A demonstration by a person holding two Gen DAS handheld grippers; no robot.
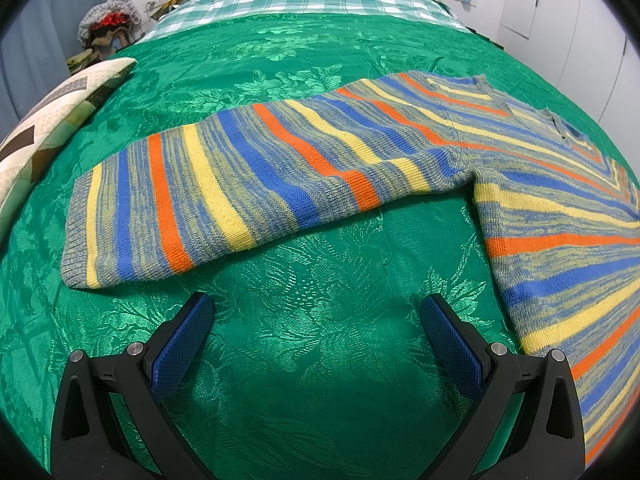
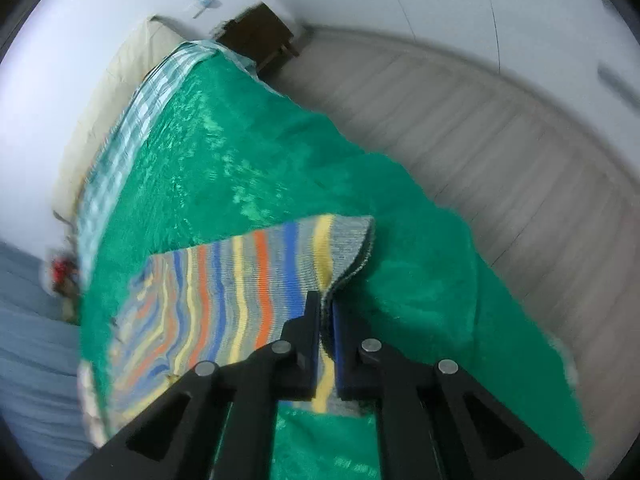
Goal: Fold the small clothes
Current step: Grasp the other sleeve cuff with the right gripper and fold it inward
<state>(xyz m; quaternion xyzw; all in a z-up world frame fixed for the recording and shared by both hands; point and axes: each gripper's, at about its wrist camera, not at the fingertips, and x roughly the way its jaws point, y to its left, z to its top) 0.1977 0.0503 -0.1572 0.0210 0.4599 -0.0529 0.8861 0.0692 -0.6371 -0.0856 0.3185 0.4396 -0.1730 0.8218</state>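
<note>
A striped knit sweater (image 1: pixel 540 184) in blue, orange, yellow and grey lies flat on the green bedspread (image 1: pixel 312 340). Its left sleeve (image 1: pixel 224 196) stretches out to the left, cuff at the far left. My left gripper (image 1: pixel 316 312) is open and empty, hovering over bare bedspread just below the sleeve and left of the sweater's body. In the right wrist view my right gripper (image 2: pixel 326 308) is shut on the other sleeve (image 2: pixel 256 280) near its grey cuff (image 2: pixel 352 240) and holds that end lifted off the bed. That view is blurred.
A patchwork cushion (image 1: pixel 48 132) lies at the bed's left edge. Pillows and a checked sheet (image 1: pixel 304 0) are at the head. A pile of clothes (image 1: pixel 108 24) sits beyond the left side. The bed's right edge drops to a wooden floor (image 2: pixel 500 140); a dark nightstand (image 2: pixel 260 36) stands there.
</note>
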